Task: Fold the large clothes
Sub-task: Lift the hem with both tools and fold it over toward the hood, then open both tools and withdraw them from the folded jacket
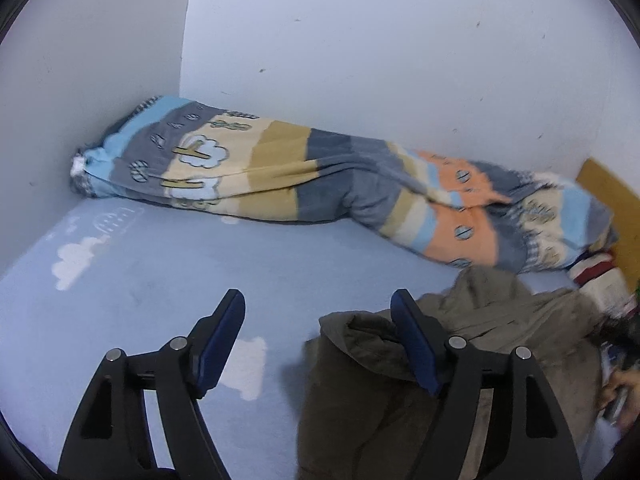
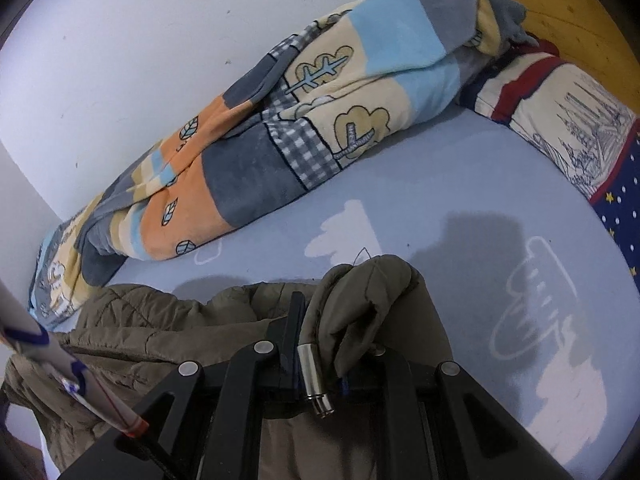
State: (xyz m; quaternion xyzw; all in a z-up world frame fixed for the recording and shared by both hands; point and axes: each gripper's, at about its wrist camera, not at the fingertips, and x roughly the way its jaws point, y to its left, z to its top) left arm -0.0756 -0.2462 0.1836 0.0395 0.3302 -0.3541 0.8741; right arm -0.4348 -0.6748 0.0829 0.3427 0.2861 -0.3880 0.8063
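An olive-green quilted jacket (image 1: 500, 320) lies crumpled on the light blue bed sheet (image 1: 140, 280). My left gripper (image 1: 318, 300) is open above the jacket's left edge. Its right finger (image 1: 412, 340) hangs over the fabric and its left finger over bare sheet, with nothing pressed between the pads. In the right wrist view my right gripper (image 2: 320, 308) is shut on a bunched fold of the jacket (image 2: 160, 320). The fabric drapes over the right finger and hides it. A metal cord end (image 2: 316, 376) hangs between the fingers.
A rolled patterned blanket (image 1: 320, 172) lies along the white wall (image 1: 400, 60). A printed pillow (image 2: 580, 128) rests by the wooden headboard (image 2: 560, 0) at the right. A person's hand (image 1: 620, 392) shows at the right edge. A white strip with blue and red marks (image 2: 40, 344) crosses the lower left.
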